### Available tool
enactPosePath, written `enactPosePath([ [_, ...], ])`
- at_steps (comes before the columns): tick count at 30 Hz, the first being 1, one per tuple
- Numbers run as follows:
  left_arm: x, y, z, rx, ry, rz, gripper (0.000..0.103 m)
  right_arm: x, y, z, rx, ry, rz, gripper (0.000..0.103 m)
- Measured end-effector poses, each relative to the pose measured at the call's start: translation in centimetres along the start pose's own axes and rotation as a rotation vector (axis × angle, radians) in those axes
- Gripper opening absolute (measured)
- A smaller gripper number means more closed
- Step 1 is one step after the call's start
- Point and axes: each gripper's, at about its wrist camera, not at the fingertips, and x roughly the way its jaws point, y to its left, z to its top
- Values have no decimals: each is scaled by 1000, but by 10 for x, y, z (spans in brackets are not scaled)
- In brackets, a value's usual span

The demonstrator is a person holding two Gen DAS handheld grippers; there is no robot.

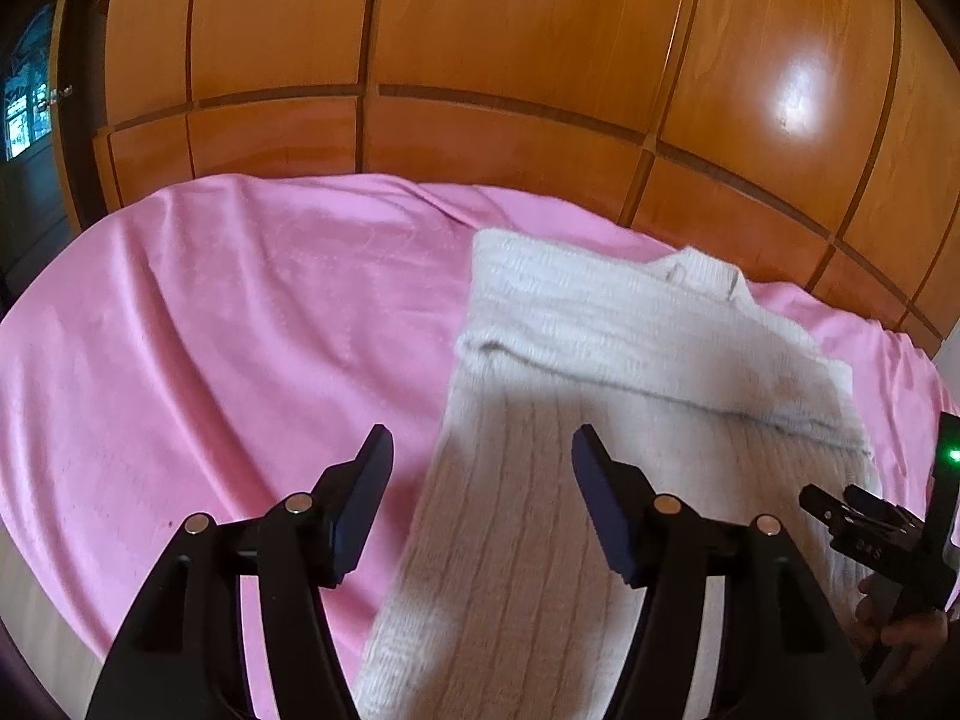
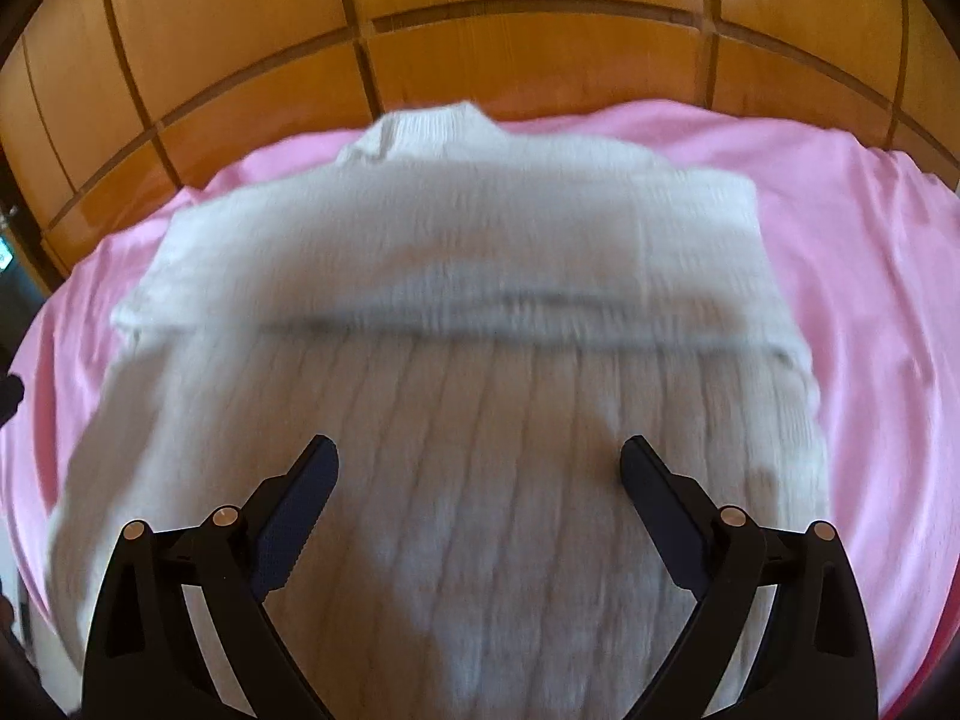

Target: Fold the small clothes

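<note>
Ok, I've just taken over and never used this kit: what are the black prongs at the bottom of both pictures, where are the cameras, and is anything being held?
Those prongs are hand-held tongs, one in each of a person's hands; there is no robot arm. Each picture comes from a fisheye camera on one tool, looking forward along its two fingers. The left tongs and the right tongs both stand open and hold nothing. Under them lies a cream ribbed knitted sweater, its sleeves folded across the body, on a pink bed sheet. Behind is an orange wooden panelled wardrobe. At the right edge of the left view, the other tool shows in the person's hand.
</note>
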Motion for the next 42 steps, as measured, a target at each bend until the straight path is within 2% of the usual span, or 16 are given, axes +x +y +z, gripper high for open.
enactPosePath([
  [8,0,14,-23,0,45,9,62,-19,-12,-21,-6,27,11,94],
  [12,-2,22,-38,36,78,-3,62,-37,-29,-25,37,17,4,94],
  [18,-14,37,-68,99,155,-127,61,-64,-79,-43,138,32,-10,94],
  [20,-17,42,-79,109,185,-146,59,-74,-94,-56,170,44,-12,94],
  [23,-23,50,-91,106,225,-183,53,-86,-106,-75,204,78,34,94],
  [26,-30,53,-99,110,243,-208,45,-96,-106,-94,202,124,70,82],
  [31,-36,51,-112,158,296,-244,32,-106,-98,-121,178,218,127,49],
  [32,-38,50,-115,166,308,-252,24,-107,-95,-126,163,246,148,45],
  [33,-39,48,-118,176,316,-261,12,-107,-92,-130,149,265,163,37],
  [34,-40,48,-119,182,319,-260,6,-106,-88,-134,121,288,174,31],
  [35,-43,47,-119,188,314,-260,6,-105,-86,-135,107,301,178,16],
  [36,-44,46,-116,192,309,-266,6,-106,-82,-135,90,316,196,7],
  [39,-58,48,-99,149,271,-336,5,-119,-74,-123,58,277,266,7],
  [42,-62,49,-75,91,233,-399,5,-128,-73,-99,92,196,332,7],
])
